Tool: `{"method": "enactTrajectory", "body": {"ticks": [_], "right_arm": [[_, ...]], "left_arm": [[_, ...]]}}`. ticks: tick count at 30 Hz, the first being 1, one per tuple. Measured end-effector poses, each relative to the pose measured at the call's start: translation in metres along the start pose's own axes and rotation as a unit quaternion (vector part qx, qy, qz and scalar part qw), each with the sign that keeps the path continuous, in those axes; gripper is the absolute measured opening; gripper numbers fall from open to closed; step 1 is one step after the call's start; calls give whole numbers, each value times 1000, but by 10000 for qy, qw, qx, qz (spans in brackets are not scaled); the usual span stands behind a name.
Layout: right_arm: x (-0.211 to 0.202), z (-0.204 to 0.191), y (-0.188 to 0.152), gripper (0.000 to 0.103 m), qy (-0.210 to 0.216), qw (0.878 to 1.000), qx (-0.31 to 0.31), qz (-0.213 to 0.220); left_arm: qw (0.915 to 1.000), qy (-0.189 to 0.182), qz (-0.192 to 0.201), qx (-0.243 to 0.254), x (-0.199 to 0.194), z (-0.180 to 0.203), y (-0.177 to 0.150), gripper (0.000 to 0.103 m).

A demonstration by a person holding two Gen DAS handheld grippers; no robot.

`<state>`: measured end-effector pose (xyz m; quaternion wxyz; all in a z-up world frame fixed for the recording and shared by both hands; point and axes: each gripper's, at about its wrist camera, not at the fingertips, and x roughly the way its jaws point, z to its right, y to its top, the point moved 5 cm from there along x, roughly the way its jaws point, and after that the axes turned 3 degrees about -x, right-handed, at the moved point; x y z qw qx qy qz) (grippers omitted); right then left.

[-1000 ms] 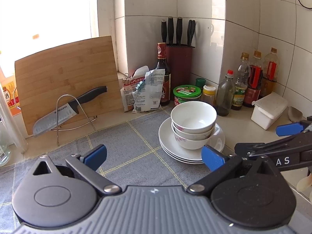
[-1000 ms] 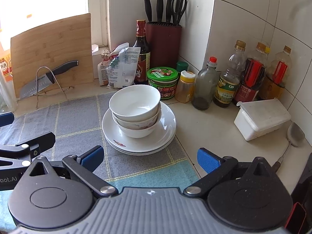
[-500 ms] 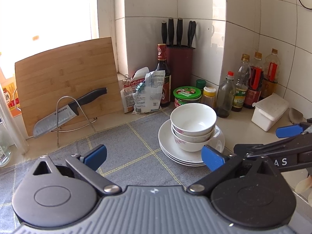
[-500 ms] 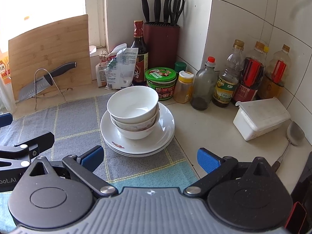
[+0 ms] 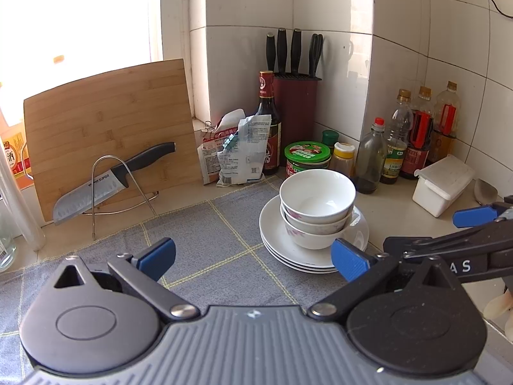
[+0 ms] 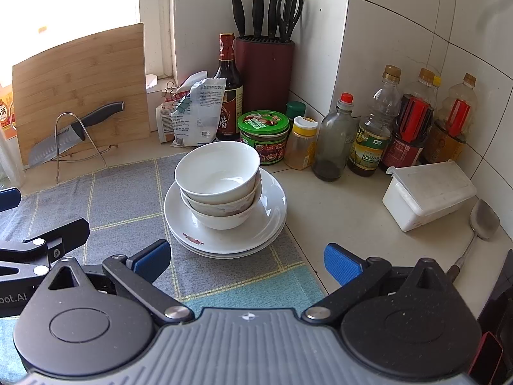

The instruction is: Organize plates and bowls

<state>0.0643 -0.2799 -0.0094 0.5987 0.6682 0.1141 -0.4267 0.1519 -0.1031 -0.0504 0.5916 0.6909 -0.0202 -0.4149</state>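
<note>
Surface [image 6: 346, 211] – grey cloth [image 6: 121, 199] over its left part, bottles and a knife block along the far wall. Plates [image 6: 269, 224], a low stack, sit at the cloth's right edge, mid-scene; bowls [image 6: 218, 173] are nested on top, mouths up, the upper one tilted slightly to the left. Stack axis is vertical, with no long axis along the surface.

Left gripper [image 5: 253, 255]: fingers spread, empty, near side, the stack just past its right finger. Right gripper [image 6: 245, 258]: fingers spread, empty, stack straight ahead.

Step, by my reading: stacking looks done – either finished or about to shift the pile. A next move would call for gripping the plates' rim from both sides, level, so the bowls don't slide.
</note>
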Motion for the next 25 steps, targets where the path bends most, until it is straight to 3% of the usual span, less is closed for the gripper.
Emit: {"method": "enactTrajectory", "body": {"ticks": [25], "right_arm": [[-1,-1,2,103,-10,10000,-26,34]], "left_arm": [[10000,11,8,-9,-1,0,3,102]]}}
